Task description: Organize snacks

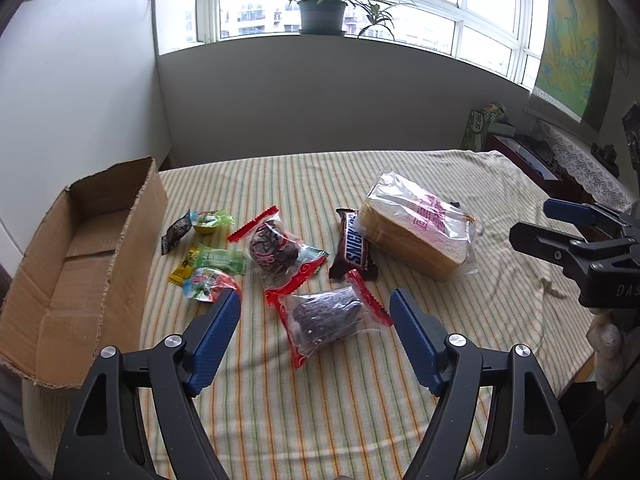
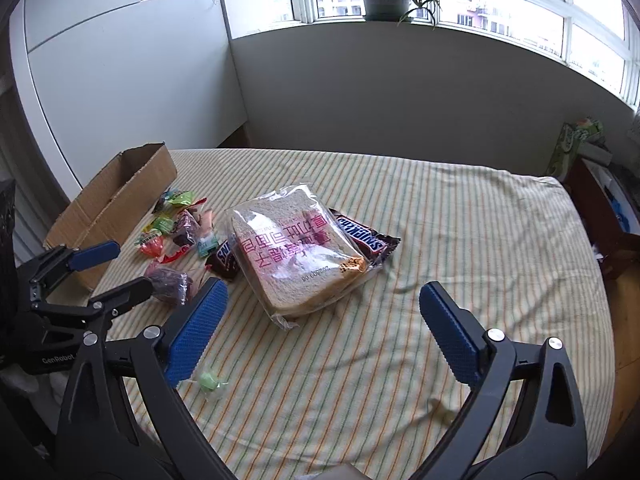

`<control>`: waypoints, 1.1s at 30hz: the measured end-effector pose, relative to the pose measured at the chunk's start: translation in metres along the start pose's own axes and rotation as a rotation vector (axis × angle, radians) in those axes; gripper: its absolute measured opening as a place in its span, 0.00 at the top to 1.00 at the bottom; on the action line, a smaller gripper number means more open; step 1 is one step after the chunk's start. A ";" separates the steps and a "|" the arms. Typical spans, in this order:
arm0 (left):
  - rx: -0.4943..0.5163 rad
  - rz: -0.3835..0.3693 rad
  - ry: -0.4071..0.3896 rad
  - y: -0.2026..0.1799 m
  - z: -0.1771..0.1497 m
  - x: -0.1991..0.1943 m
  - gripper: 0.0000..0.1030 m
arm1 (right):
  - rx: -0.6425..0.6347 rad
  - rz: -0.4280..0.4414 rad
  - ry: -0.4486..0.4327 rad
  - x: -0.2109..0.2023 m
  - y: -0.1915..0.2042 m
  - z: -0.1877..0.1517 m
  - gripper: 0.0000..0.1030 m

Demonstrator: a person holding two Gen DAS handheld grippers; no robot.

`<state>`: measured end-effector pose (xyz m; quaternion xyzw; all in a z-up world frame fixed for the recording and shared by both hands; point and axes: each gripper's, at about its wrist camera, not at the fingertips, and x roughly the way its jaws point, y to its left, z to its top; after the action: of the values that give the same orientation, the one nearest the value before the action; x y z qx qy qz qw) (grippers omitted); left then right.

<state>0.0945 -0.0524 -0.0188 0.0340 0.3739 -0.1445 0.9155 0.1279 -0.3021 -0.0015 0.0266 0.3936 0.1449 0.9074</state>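
On the striped cloth [image 1: 320,400] lies a dark cake in a clear red-edged wrapper [image 1: 328,320], between the fingers of my left gripper [image 1: 316,304]. The pads stand off it, so the gripper is open. A second wrapped cake [image 1: 276,248], a Snickers bar [image 1: 354,248] and several small candies [image 1: 208,256] lie beyond. My right gripper [image 2: 324,296] is open in front of a bagged loaf of sliced bread [image 2: 296,256], with nothing between its pads. A Snickers wrapper [image 2: 366,240] pokes out from under the loaf. An open cardboard box [image 1: 136,232] stands at the left.
A loose green candy [image 2: 208,380] lies by the right gripper's left finger. The left gripper [image 2: 128,266] shows at the left of the right wrist view, near the box [image 2: 152,168]. Dark wooden furniture [image 2: 600,220] stands past the table's right edge. A potted plant [image 1: 322,16] is on the windowsill.
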 end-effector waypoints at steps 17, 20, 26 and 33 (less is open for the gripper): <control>-0.078 -0.244 0.159 -0.019 0.025 0.049 0.52 | 0.130 0.322 0.258 0.109 -0.042 0.041 0.31; -0.066 -0.245 0.178 -0.026 0.026 0.057 0.52 | 0.136 0.353 0.277 0.109 -0.040 0.037 0.39; -0.047 -0.229 0.181 -0.033 0.027 0.063 0.54 | 0.147 0.388 0.306 0.104 -0.032 0.027 0.45; -0.104 -0.265 0.205 -0.018 0.025 0.068 0.65 | 0.202 0.423 0.322 0.118 -0.039 0.022 0.45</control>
<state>0.1524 -0.0901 -0.0470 -0.0482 0.4735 -0.2401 0.8460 0.2294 -0.3043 -0.0758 0.1749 0.5309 0.2936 0.7755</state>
